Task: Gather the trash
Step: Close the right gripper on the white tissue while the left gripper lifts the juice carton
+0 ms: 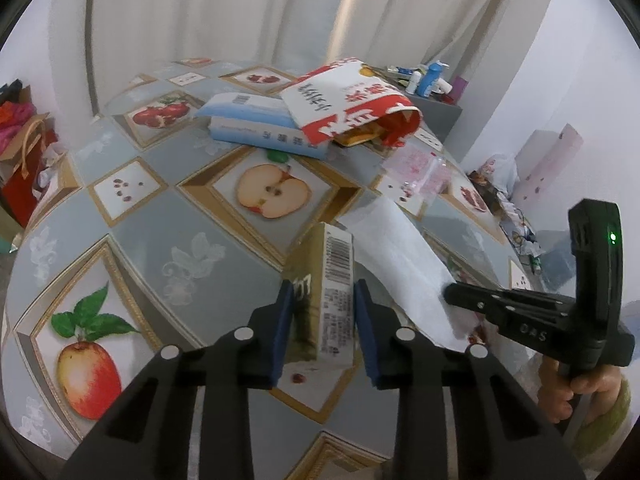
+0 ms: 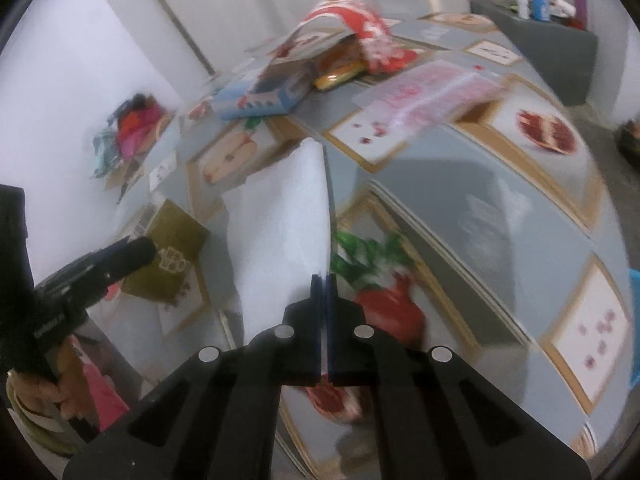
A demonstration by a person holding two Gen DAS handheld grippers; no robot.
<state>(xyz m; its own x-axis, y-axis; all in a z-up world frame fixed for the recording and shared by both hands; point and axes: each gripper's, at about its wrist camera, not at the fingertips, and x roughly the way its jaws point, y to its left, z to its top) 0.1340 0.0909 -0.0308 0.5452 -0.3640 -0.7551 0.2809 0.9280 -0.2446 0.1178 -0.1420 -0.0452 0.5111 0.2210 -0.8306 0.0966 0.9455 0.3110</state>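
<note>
A small olive-gold carton [image 1: 326, 276] with a barcode stands on the fruit-print tablecloth [image 1: 200, 216], and my left gripper [image 1: 324, 294] is shut on it, its blue pads against both sides. Just right of it lies a white tissue [image 1: 400, 264]. My right gripper [image 1: 450, 294] reaches its near edge from the right. In the right wrist view the right gripper [image 2: 324, 280] is shut, with the tissue's [image 2: 280, 220] edge pinched between its pads. The left gripper [image 2: 144, 248] appears there at the left, over the carton [image 2: 176, 240].
At the table's far side lie a red-and-white bag [image 1: 352, 104], a blue-and-white box [image 1: 256, 124] and a clear pink-printed plastic bag [image 1: 420, 168]. A grey cabinet [image 1: 448, 116] with bottles stands behind. A red gift bag [image 1: 28, 176] sits on the floor at left.
</note>
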